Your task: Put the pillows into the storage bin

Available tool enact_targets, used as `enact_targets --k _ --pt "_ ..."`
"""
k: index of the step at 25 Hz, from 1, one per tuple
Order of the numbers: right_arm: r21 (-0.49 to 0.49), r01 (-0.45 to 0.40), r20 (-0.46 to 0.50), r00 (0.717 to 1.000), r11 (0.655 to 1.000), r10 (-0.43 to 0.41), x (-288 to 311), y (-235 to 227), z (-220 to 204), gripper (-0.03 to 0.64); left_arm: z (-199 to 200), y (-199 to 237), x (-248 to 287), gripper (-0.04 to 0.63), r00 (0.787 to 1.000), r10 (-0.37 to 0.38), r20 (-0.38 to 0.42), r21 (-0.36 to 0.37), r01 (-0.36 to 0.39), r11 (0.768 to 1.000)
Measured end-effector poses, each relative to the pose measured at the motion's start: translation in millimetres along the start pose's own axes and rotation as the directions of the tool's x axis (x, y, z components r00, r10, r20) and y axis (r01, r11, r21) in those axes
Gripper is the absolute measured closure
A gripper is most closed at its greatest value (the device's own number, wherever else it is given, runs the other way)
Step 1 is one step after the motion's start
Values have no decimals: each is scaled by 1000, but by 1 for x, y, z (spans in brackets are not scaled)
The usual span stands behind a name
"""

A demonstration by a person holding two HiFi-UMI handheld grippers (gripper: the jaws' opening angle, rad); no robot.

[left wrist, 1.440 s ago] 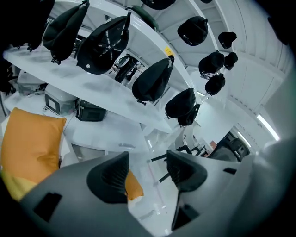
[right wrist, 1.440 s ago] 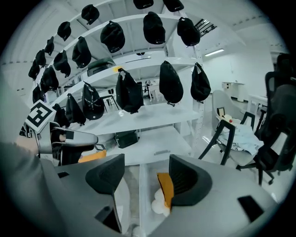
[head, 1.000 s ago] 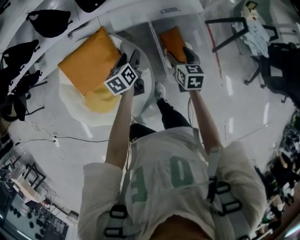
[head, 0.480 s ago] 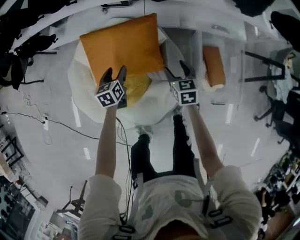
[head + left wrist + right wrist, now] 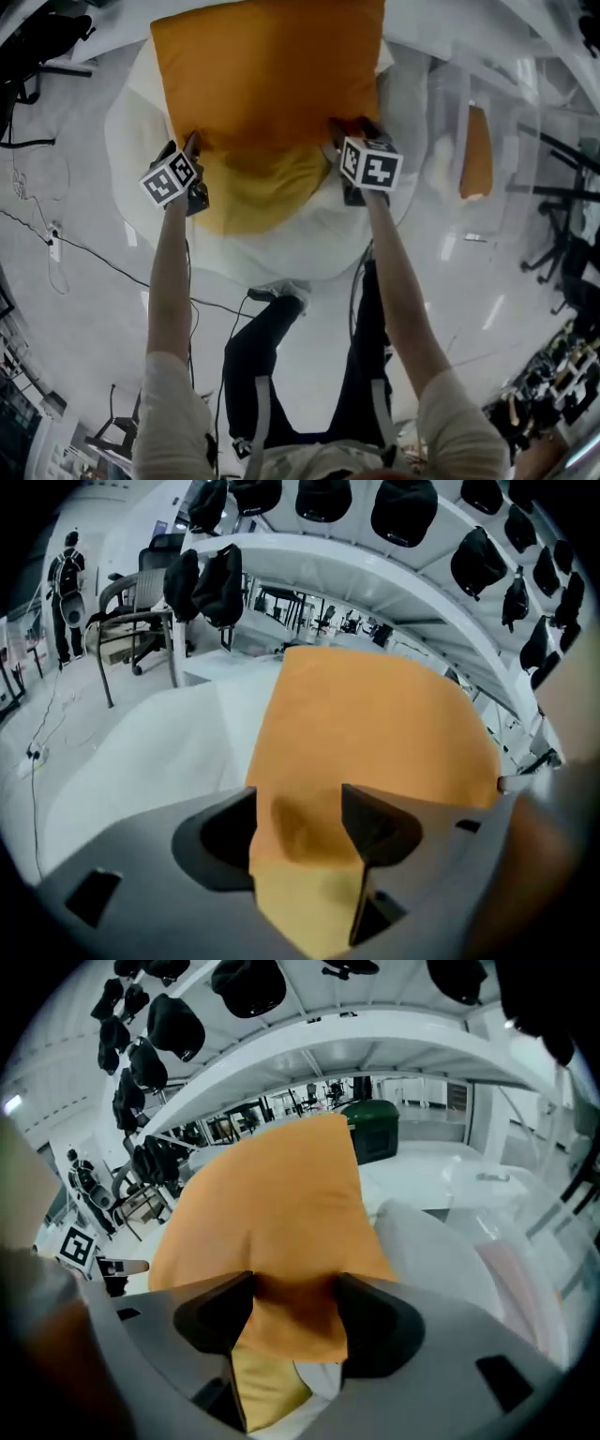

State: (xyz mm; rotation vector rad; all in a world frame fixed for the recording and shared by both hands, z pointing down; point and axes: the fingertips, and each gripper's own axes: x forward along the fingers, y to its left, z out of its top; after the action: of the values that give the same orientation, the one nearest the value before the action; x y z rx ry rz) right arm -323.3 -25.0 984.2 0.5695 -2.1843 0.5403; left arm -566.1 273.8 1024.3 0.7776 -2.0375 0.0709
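Head view first: you are holding your left gripper (image 5: 190,150) at the near left corner of the orange pillow (image 5: 267,75) and your right gripper (image 5: 349,129) at its near right corner. Between the two grippers a yellow pillow (image 5: 267,192) is poking out from under the orange one, and both are lying on a big white cushion (image 5: 127,141). Well off to the right of your right gripper, a clear storage bin (image 5: 448,94) is standing with a second orange pillow (image 5: 476,150) inside.

Left gripper view: your left gripper (image 5: 298,803) is standing released, its jaws spread wide and having just been opening. The orange pillow (image 5: 375,724) is filling the gap between them, and I am not seeing a clamp on it. The yellow pillow (image 5: 305,902) is showing just beneath the jaws, and the white cushion (image 5: 141,752) is spreading away to their left.

Right gripper view: your right gripper (image 5: 291,1297) is also standing released, jaws wide, with the orange pillow's (image 5: 272,1213) corner sitting between them. The yellow pillow (image 5: 262,1387) is peeking out below, and the white cushion (image 5: 422,1251) is lying to the right of the jaws.
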Motion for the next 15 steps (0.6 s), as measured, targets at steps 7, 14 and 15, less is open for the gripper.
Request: enact_targets --k 7,14,15 --pt "-97 45 -114 992 994 -56 16 3 -16 552 -26 -13 33 575 984 -81 -160 -120 62 991" --pt "-111 34 -80 996 993 -43 -26 12 20 604 6 -30 -23 584 996 -78 -48 -137 71 988" --pt "-109 30 -82 996 994 -39 -39 13 29 604 13 -36 -40 584 995 -90 -40 -147 83 986"
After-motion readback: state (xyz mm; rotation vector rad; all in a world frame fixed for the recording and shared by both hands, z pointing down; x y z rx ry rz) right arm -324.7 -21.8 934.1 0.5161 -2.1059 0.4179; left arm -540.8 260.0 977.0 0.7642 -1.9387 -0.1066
